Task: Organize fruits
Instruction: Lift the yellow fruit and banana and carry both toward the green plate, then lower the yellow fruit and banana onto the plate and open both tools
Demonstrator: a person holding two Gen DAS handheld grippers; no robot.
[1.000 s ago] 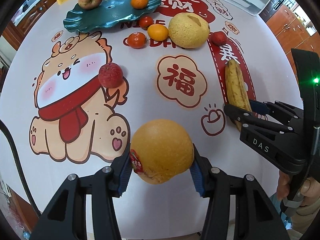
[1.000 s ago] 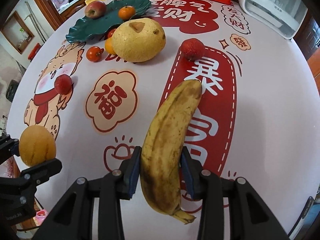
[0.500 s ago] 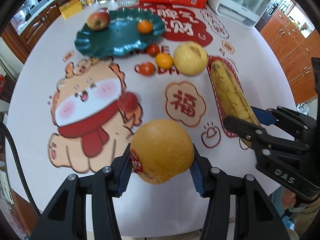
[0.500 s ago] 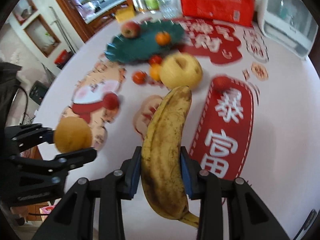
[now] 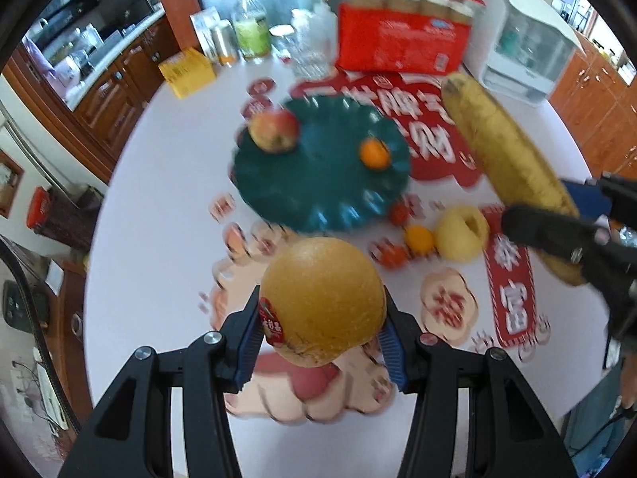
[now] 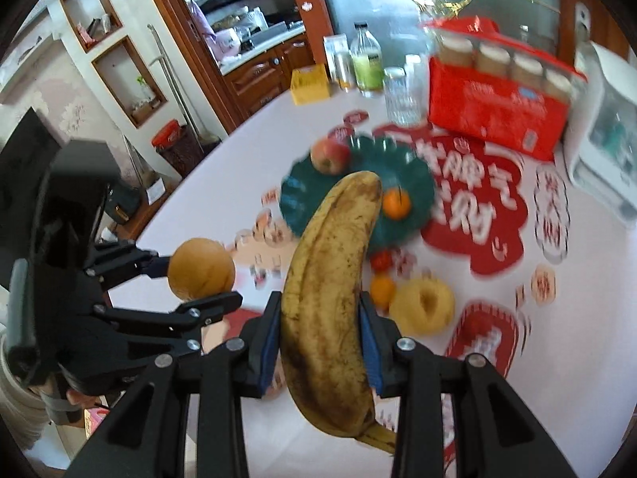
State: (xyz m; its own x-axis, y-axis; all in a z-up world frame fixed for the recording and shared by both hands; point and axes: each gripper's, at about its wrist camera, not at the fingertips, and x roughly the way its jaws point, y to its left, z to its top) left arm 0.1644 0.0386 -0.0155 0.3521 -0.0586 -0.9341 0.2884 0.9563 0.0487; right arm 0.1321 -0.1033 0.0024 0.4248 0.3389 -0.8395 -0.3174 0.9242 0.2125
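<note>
My left gripper [image 5: 320, 338] is shut on a round golden-brown pear [image 5: 322, 298] with a red sticker, held high above the table. My right gripper [image 6: 320, 342] is shut on a spotted yellow banana [image 6: 330, 298], also lifted; the banana [image 5: 505, 163] shows at the right of the left wrist view. A dark green scalloped plate [image 5: 318, 183] lies farther off, holding a red apple [image 5: 274, 131] and a small orange [image 5: 374, 154]. Loose on the cloth in front of it lie a yellow pear [image 5: 462, 233], an orange [image 5: 418, 239] and two small red fruits [image 5: 392, 255].
A red carton of jars [image 5: 402, 40], bottles and a glass [image 5: 306, 47], a yellow box [image 5: 187, 71] and a white appliance [image 5: 525, 47] line the table's far edge. The printed cloth [image 5: 159, 239] covers the round table. Wooden cabinets stand beyond it.
Both grippers have risen and tilted toward the plate, carrying the pear and banana up off the table. The plate and far-edge items now sit nearer the middle of both views.
</note>
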